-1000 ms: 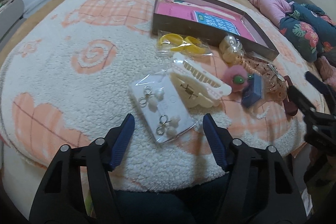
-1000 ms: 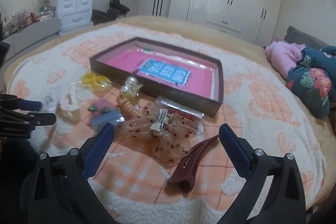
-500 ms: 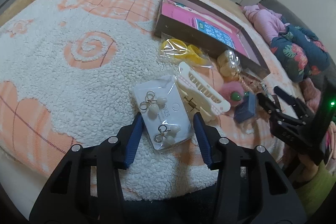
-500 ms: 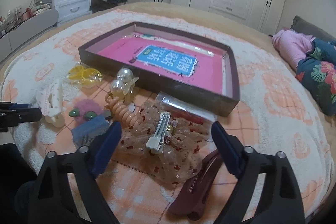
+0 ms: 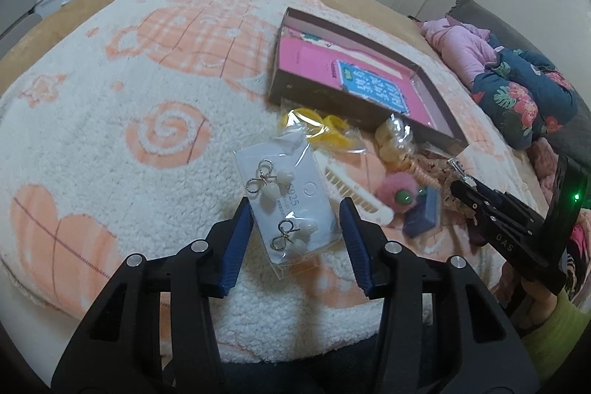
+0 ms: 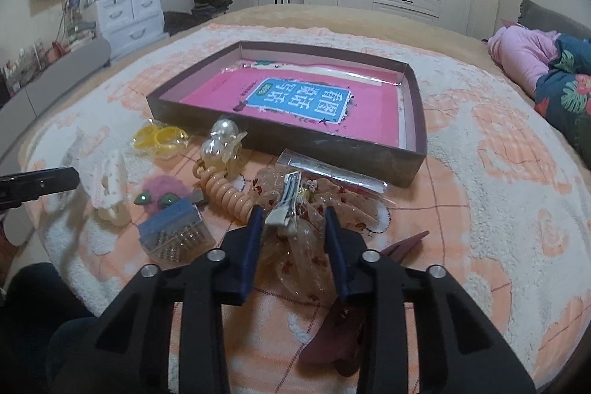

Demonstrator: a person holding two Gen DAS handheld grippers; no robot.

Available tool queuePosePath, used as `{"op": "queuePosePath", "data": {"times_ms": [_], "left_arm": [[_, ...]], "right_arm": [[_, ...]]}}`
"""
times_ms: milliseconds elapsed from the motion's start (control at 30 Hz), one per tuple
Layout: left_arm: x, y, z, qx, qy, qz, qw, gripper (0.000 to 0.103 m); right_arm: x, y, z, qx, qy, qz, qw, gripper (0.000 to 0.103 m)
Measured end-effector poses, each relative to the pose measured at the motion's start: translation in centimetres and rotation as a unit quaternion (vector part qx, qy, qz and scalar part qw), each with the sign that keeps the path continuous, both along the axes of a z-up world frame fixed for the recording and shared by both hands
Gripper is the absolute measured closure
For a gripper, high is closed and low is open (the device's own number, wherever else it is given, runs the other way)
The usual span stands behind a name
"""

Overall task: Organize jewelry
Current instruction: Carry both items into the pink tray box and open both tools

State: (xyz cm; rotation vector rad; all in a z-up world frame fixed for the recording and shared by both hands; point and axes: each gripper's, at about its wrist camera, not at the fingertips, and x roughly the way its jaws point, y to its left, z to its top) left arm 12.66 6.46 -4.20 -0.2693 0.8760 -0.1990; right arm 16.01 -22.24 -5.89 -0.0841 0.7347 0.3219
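**Both grippers straddling their picks, nothing clamped**

Left gripper (image 5: 295,209) is down over the earring card (image 5: 286,205), fingers (image 5: 238,239) apart, one each side of its near end, neither clearly touching it. The card lies flat in its clear sleeve on the blanket (image 5: 110,135), near the front edge of the bed.

Right gripper (image 6: 295,220) sits over the sheer bow (image 6: 314,205) with its metal clip (image 6: 286,205). Fingers apart here too, flanking the clip, not closed on it.

Risks, as I read it: the card is thin, slick and flat on deep pile. Closing now could just buckle the sleeve or pinch fleece, and the card may skid toward the white claw clip (image 5: 351,187) right beside it. On the right, soft bow fabric could bunch and let the clip twist out, or drag the coil tie (image 6: 227,194) that lies against it. The maroon clip (image 6: 402,242) is just under the right finger and could get nudged.

The box (image 6: 413,135) is well beyond both picks, so either load has a long carry.

Views: only the left camera shows the card clearly; from the right it is hidden. Only the right camera shows the bead case (image 6: 173,228) contents and the maroon clip. The left view shows the right gripper from outside, angled down on the bow.
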Motion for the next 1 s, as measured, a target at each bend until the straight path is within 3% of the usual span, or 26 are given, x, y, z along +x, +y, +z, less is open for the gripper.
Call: {"op": "queuePosePath", "data": {"times_ms": [500, 767, 1000], "left_arm": [[2.4, -3.3, 3.1, -0.002, -0.038, -0.034, 0.9987, 0.064], [5.4, -4.8, 4.2, -0.006, -0.054, -0.043, 0.9976, 0.063], [8.9, -4.9, 4.4, -0.022, -0.060, -0.022, 0.9977, 0.063]], "right_arm": [[-1.7, -5.0, 3.6, 0.065, -0.031, -0.036, 0.997, 0.076], [-0.7, -6.8, 5.2, 0.067, -0.051, -0.059, 0.995, 0.076], [1.4, -6.7, 6.3, 0.062, -0.068, -0.062, 0.994, 0.076]]}}
